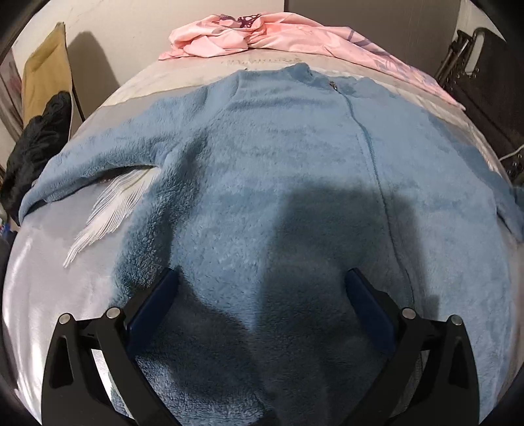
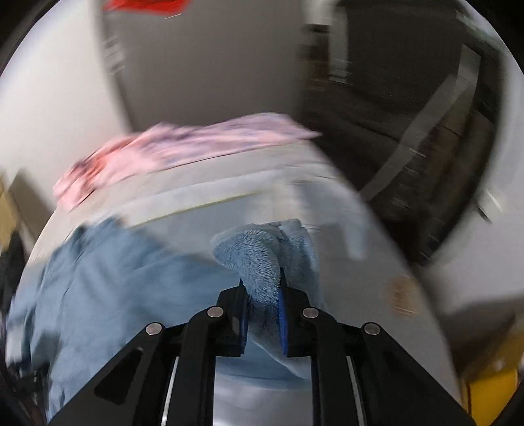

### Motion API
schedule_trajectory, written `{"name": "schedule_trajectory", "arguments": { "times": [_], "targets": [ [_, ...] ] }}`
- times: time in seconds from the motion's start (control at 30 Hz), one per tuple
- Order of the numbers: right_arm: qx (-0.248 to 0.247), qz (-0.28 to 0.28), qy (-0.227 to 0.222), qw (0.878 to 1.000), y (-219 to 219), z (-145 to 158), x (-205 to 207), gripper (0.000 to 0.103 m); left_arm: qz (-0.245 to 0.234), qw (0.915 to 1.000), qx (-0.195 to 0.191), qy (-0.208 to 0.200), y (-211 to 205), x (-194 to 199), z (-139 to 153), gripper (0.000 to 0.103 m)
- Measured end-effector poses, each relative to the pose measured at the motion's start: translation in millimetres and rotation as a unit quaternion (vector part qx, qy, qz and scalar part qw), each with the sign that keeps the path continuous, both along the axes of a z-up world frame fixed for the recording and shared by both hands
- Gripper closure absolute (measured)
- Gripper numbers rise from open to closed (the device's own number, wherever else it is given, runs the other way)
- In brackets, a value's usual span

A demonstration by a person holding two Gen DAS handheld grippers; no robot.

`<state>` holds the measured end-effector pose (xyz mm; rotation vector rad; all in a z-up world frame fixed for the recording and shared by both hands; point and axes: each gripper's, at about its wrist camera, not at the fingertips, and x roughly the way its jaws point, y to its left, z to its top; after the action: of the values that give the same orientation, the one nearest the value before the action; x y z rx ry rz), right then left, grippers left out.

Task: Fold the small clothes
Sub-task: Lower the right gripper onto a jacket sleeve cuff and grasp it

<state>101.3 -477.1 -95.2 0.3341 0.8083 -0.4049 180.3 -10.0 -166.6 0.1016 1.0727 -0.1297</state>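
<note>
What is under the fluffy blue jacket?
The fluffy blue fleece jacket lies on a silvery grey bed cover with a white feather print peeking out. Anything beneath its middle is hidden.

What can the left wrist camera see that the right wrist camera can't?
Only the left wrist view shows the zipper down the blue fleece jacket, and the left gripper open above it. Only the right wrist view shows the right gripper shut on a fold of the fleece, and something red up top. Both show the jacket, the grey bed cover and the pink cloth.
</note>
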Motion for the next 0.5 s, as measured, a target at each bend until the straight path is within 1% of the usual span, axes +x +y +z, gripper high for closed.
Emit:
{"name": "schedule_trajectory", "arguments": {
  "times": [0.07, 0.13, 0.23, 0.27, 0.3, 0.33, 0.37, 0.43, 0.5],
  "targets": [
    [0.015, -0.055, 0.010, 0.998, -34, -8, -31, 0.087, 0.000, 1.0000, 0.007, -0.003, -2, -1, -1, 0.004],
    [0.042, -0.092, 0.019, 0.995, -59, -21, -58, 0.087, 0.000, 0.9999, 0.012, -0.008, -4, -2, 0, 0.004],
    [0.079, -0.124, 0.014, 0.989, -80, -39, -87, 0.087, 0.001, 1.0000, 0.006, -0.005, -3, -3, 0, 0.004],
    [0.093, -0.132, 0.009, 0.987, -83, -44, -93, 0.084, 0.001, 1.0000, 0.005, -0.005, -4, -3, 0, 0.004],
    [0.111, -0.141, -0.002, 0.984, -89, -49, -100, 0.075, 0.001, 1.0000, 0.006, -0.005, -3, -3, 0, 0.004],
    [0.128, -0.148, -0.019, 0.980, -95, -52, -106, 0.070, 0.001, 1.0000, 0.006, -0.006, -3, -3, 0, 0.004],
    [0.146, -0.150, -0.040, 0.977, -100, -53, -112, 0.061, 0.001, 1.0000, 0.006, -0.006, -3, -4, 0, 0.004],
    [0.167, -0.142, -0.072, 0.973, -105, -50, -116, 0.060, 0.002, 1.0000, 0.005, -0.006, -2, -4, 0, 0.004],
    [0.171, -0.125, -0.082, 0.974, -105, -44, -115, 0.060, 0.002, 1.0000, 0.006, -0.006, -2, -4, 0, 0.004]
  ]
}}
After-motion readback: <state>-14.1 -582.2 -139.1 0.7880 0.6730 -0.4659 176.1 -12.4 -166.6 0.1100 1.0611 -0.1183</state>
